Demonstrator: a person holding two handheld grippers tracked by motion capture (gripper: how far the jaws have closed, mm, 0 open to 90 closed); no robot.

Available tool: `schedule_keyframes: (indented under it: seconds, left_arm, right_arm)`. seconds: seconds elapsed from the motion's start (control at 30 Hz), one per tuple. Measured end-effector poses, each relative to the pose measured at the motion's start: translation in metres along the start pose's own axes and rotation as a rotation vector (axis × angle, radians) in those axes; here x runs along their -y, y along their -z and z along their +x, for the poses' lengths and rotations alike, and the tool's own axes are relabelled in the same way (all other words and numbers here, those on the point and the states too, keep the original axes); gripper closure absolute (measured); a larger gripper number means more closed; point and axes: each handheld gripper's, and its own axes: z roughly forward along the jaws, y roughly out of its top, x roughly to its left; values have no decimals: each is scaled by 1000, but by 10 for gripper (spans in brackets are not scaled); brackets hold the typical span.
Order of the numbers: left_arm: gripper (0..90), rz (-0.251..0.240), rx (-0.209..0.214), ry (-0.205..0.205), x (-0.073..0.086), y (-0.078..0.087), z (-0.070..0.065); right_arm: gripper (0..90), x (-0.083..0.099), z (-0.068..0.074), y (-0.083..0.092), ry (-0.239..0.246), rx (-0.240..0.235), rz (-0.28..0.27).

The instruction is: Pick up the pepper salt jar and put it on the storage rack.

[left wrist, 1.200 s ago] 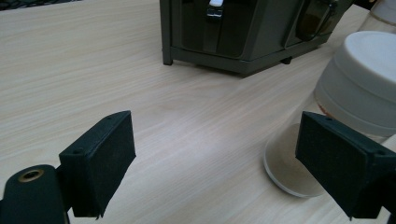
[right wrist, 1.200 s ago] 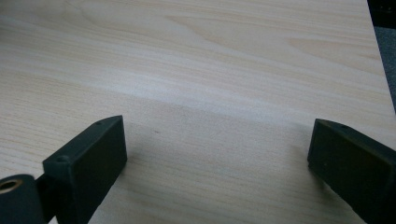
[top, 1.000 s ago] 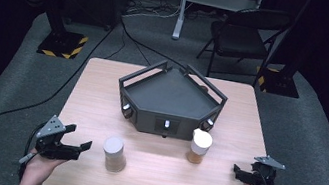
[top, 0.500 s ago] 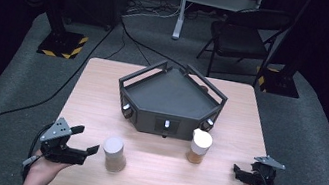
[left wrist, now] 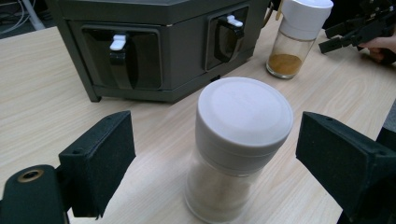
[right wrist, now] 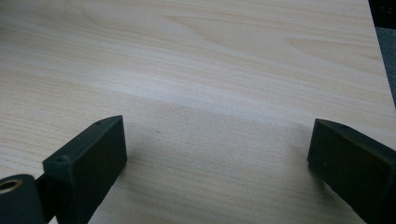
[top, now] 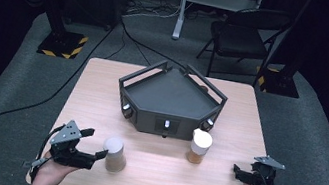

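Left gripper [top: 102,153] near table's [top: 102,87] front-left corner, jaws wide, gripping nothing. White-lidded jar [left wrist: 236,144] upright between jaws, untouched, straight ahead. Right gripper [top: 236,171] agape, empty, well apart.

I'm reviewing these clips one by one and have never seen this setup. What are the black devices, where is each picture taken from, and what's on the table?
A person sits at a wooden table holding a hand-held two-jaw tool in each hand; there is no robot arm. The high view looks down from above the person's side: the left tool is at the lower left, the right tool at the lower right. The other two pictures come from cameras riding on the tools, looking along their black jaws.

On the table stand a dark angular box with latches, a white-capped jar of pale powder and a white-capped jar of brown powder.

Nothing is held. The left tool's jaws stand open on either side of the pale jar without touching it; the right tool is open over bare wood.
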Motion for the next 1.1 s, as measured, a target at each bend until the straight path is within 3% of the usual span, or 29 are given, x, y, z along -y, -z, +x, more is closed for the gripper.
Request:
schedule_keyframes:
  seconds: [0.87,1.1]
  left_arm:
    - [114,19,2,-25,5,-33,-13]
    - [114,21,-23,-18,9,-46,-18]
  right_arm:
    - [37,0,0,0,3,-2,0]
    - [36,0,0,0,3,-2,0]
